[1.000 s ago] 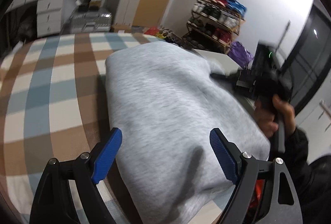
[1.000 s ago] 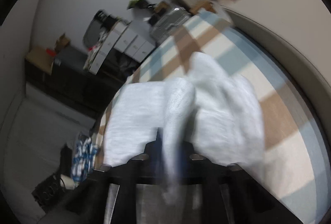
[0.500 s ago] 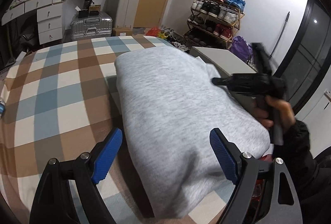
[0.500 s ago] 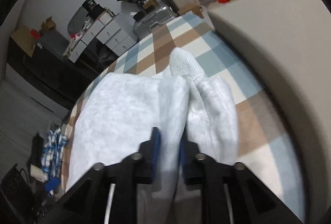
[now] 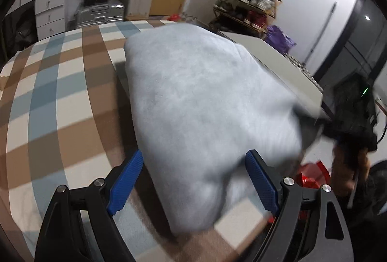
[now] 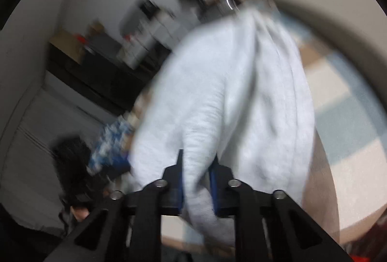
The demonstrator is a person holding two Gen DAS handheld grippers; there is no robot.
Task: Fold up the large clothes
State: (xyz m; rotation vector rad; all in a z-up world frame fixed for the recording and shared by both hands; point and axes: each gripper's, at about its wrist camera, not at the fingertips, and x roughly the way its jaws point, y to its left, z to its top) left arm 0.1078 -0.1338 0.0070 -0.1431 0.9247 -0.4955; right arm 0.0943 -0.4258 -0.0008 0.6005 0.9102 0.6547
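Two tools: my right tool (image 6: 195, 179) has just been closing its jaws and now pinches a ribbed fold of the grey sweatshirt (image 5: 205, 97), to drag that edge over. My left tool (image 5: 193, 185) gapes wide above the sweatshirt's near end. Thick, soft, half-folded, it lies on the checked bed (image 5: 55, 97).

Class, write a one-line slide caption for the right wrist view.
Right gripper, its jaws just closing, pinches a bunched fold of the grey garment above the checked bedcover.
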